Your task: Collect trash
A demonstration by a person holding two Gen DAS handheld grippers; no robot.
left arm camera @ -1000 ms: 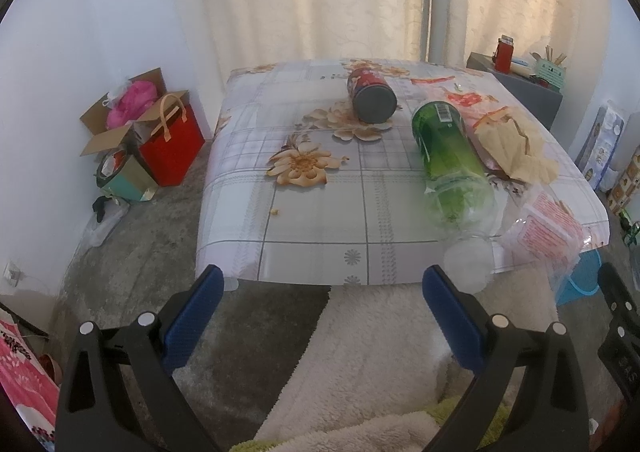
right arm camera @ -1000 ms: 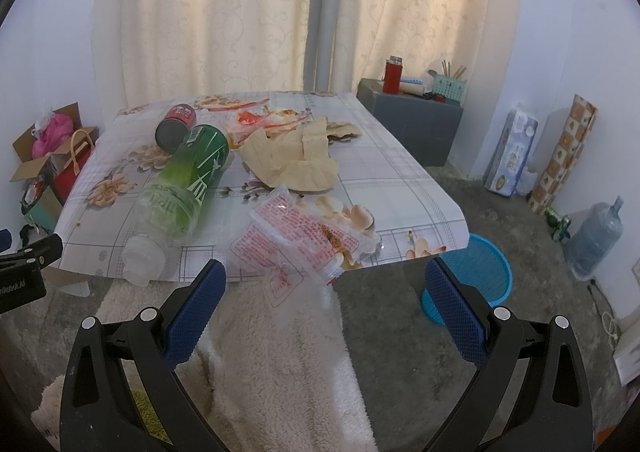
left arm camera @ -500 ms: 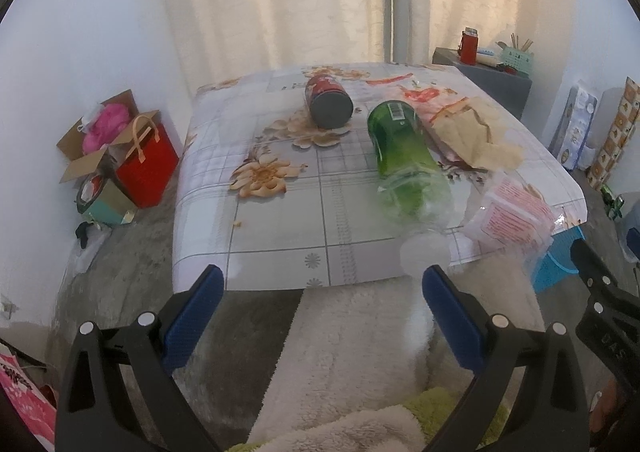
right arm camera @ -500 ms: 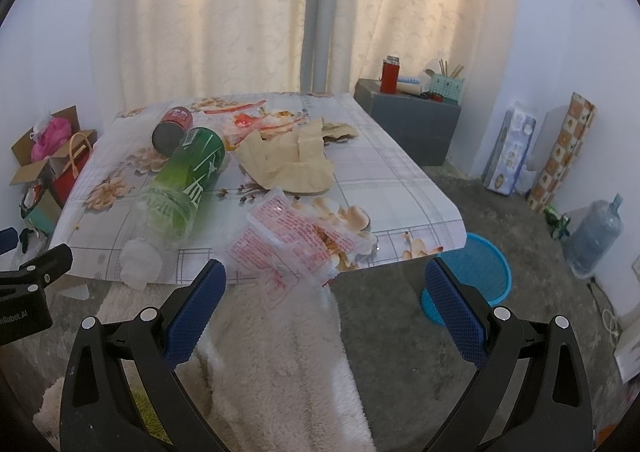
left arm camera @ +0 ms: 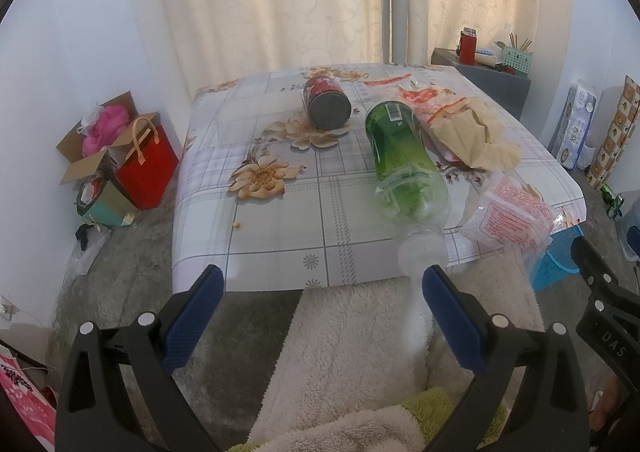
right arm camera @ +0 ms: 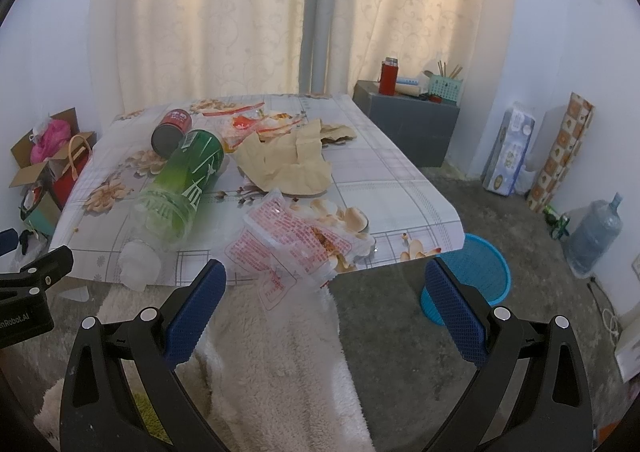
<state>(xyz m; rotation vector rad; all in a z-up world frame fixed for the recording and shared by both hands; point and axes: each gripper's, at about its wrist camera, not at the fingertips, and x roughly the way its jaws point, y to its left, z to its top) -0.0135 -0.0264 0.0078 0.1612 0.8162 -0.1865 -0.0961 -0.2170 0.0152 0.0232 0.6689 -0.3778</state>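
A low table [left arm camera: 280, 236] with a flowered cloth carries the trash. A green plastic bottle [left arm camera: 404, 164] [right arm camera: 180, 188] lies on its side, its white cap end over the near edge. Behind it a red can [left arm camera: 327, 103] [right arm camera: 171, 131] lies on its side. Crumpled brown paper [left arm camera: 472, 136] [right arm camera: 288, 164] sits at the right, and a clear wrapper with red print [left arm camera: 512, 216] [right arm camera: 296, 244] hangs over the front edge. My left gripper [left arm camera: 320, 292] and right gripper [right arm camera: 326, 292] both stand open and hold nothing, short of the table's near edge.
A blue basket [right arm camera: 472, 280] stands on the floor by the table's right corner. A red gift bag [left arm camera: 146, 168] and cardboard boxes sit at the left wall. A grey cabinet [right arm camera: 408, 124], a tissue pack [right arm camera: 506, 150] and a water jug [right arm camera: 596, 236] line the right. A fluffy white rug [right arm camera: 280, 364] lies below.
The left wrist view has swung left, so the table and trash sit further right in it. The right wrist view has barely moved. Both grippers stay open.
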